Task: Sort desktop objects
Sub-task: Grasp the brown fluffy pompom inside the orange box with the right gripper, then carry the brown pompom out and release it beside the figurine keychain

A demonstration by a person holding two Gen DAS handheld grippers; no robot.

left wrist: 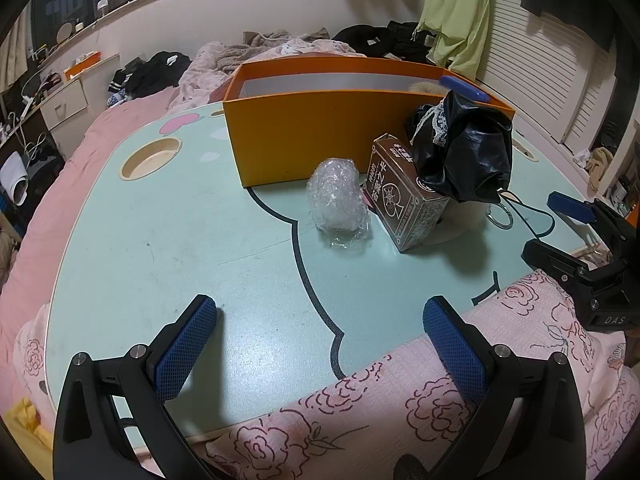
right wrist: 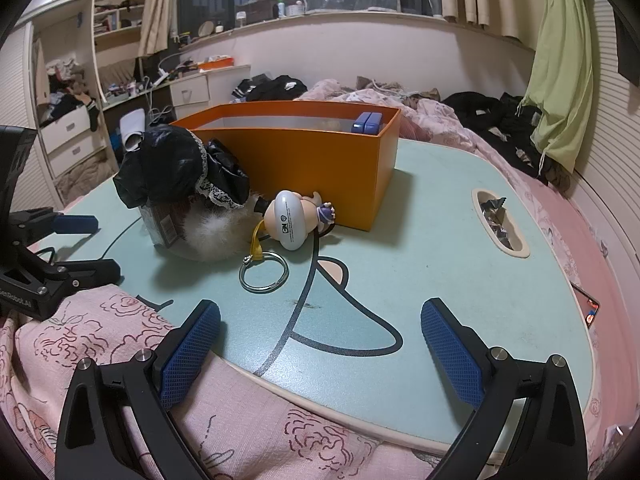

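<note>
An orange box (left wrist: 304,136) stands at the back of the mint lap table (left wrist: 180,248); it also shows in the right wrist view (right wrist: 320,168), with a blue object (right wrist: 368,123) inside. In front lie a bubble-wrapped bundle (left wrist: 340,200), a card box (left wrist: 404,200), a black lace-trimmed cloth (left wrist: 468,152) (right wrist: 176,168) over white fur (right wrist: 216,236), and a small figurine (right wrist: 296,216) with a metal ring (right wrist: 264,272). My left gripper (left wrist: 320,340) is open and empty near the table's front edge. My right gripper (right wrist: 320,344) is open and empty, also visible at the right of the left wrist view (left wrist: 568,228).
The table rests on a pink bed with a rose-print quilt (left wrist: 480,380) at the front edge. A round cup recess (left wrist: 152,158) is at the table's left; a slot holding foil wrappers (right wrist: 498,220) is at its right. A phone (right wrist: 590,308) lies at the right. Clothes lie behind.
</note>
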